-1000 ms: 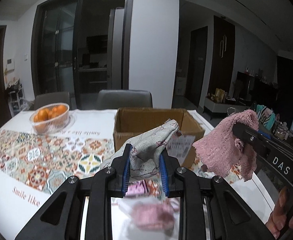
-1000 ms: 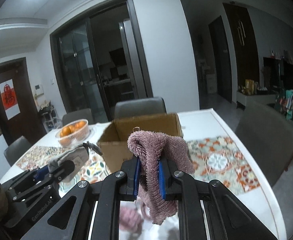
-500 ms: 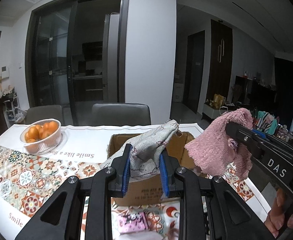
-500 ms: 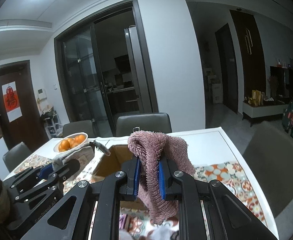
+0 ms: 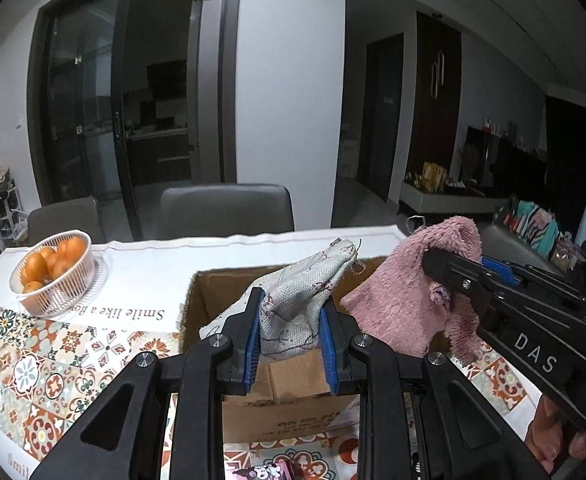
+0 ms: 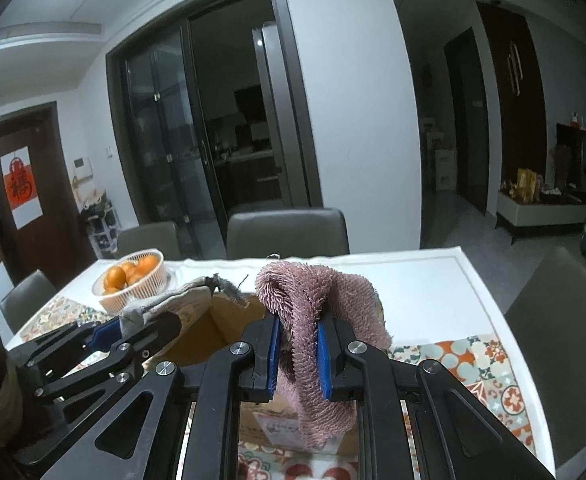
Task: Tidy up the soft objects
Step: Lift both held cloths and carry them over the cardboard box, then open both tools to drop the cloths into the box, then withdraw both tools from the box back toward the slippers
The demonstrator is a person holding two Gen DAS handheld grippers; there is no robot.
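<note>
Left wrist view: grey cloth [image 5: 299, 308] pinched between left gripper [image 5: 291, 340] jaws, cardboard box [image 5: 289, 380] just beyond and below. Right gripper [image 6: 297, 354] jaws clamped on pink towel [image 6: 317, 312], above box.

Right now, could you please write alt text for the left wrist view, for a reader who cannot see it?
The left gripper clamps a grey patterned cloth above an open cardboard box on a tiled tablecloth. Beside it, the right gripper holds a pink fluffy cloth; a basket of oranges stands far left.
</note>
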